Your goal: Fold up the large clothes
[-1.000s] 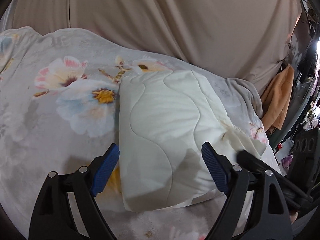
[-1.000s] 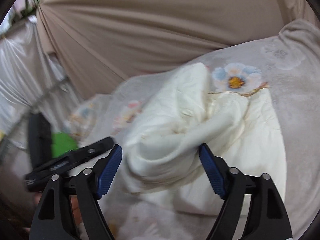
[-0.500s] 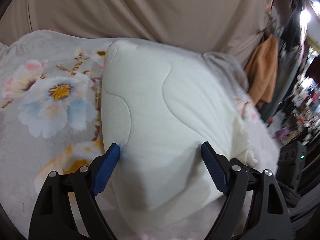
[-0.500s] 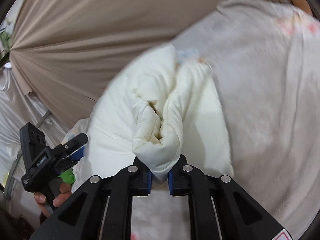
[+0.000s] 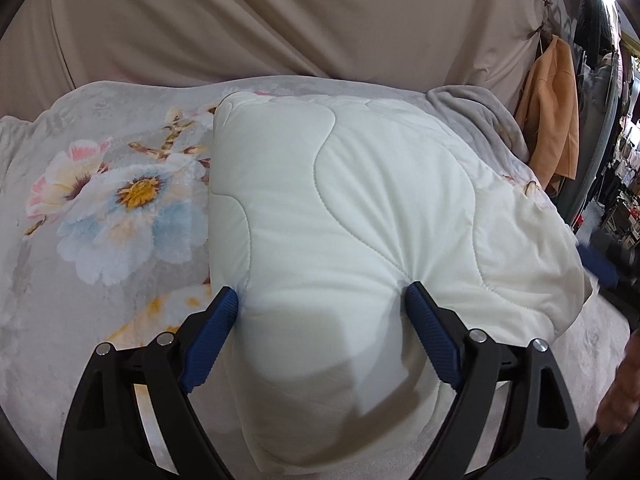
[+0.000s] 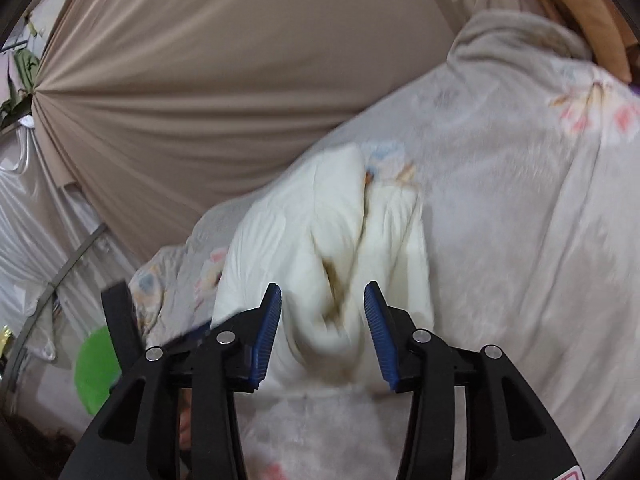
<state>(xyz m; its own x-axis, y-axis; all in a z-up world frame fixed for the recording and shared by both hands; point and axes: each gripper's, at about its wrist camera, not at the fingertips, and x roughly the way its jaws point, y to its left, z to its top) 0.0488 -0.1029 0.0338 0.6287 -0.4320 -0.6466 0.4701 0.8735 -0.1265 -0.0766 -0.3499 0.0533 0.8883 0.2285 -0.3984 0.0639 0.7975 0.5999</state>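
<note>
A folded cream quilted garment (image 5: 340,208) lies on the floral bed cover (image 5: 100,208). My left gripper (image 5: 322,300) is open, its blue pads pressed against the garment's near end, which bulges between them. In the right wrist view the garment (image 6: 320,240) shows its bunched open end, blurred. My right gripper (image 6: 322,304) is open with the bunched end between the pads, not clamped. The right gripper's blue tip also shows in the left wrist view (image 5: 600,266), at the garment's right end.
A beige curtain (image 5: 280,20) hangs behind the bed. An orange garment (image 5: 552,112) hangs at the right by cluttered racks. A grey blanket (image 5: 480,116) is bunched at the bed's far right. A green round object (image 6: 98,368) lies low left in the right wrist view.
My right gripper, shut on the garment's bunched end half a second ago, has opened and let it go. My left gripper has pushed further onto the garment's near end.
</note>
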